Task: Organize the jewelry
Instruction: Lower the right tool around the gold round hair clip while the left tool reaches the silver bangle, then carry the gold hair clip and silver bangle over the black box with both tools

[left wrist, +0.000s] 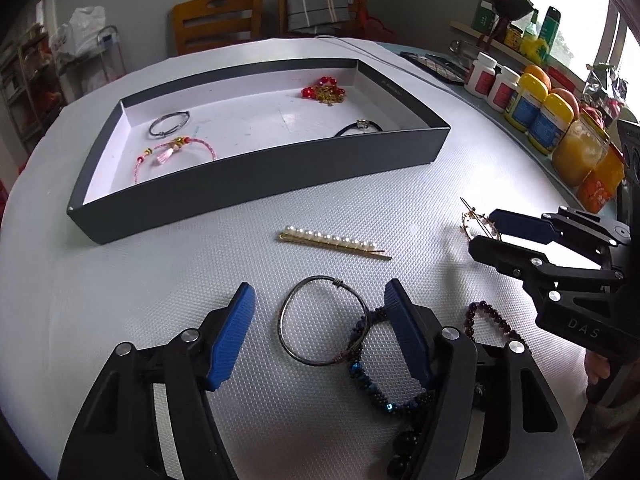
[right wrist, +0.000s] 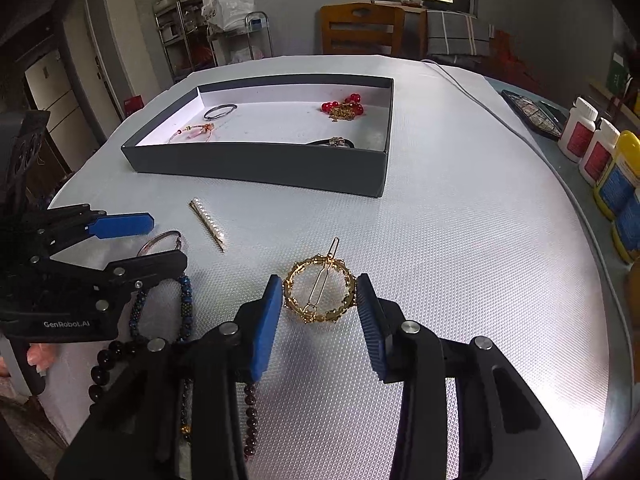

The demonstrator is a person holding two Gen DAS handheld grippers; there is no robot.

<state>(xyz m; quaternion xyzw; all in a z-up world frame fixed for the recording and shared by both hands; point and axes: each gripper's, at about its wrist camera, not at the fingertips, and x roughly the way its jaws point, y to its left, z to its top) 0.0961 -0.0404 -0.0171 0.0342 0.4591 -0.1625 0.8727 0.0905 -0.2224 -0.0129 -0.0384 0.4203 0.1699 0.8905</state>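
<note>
Right gripper [right wrist: 316,296] jaws straddle gold hair clip [right wrist: 319,295] rim, unclosed.

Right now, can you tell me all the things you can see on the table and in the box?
Box: 1, dark grey with white inside, far middle of table.
Wire bangle: 1, dark metal, in box, left.
Pink cord bracelet: 1, pink, in box, front left.
Red bead jewelry: 1, red and gold, in box, back right.
Black band: 1, black, in box, front right.
Pearl hair clip: 1, white and gold, table before box.
Metal bangle: 1, dark silver, between left tool's fingers.
Blue bead bracelet: 1, blue, crossing that bangle.
Purple bead bracelet: 1, table, right.
Gold ring hair clip: 1, gold, between right tool's fingers.
Bottles: several, white and yellow, right edge.
Left tool: open.
Right tool: open.
</note>
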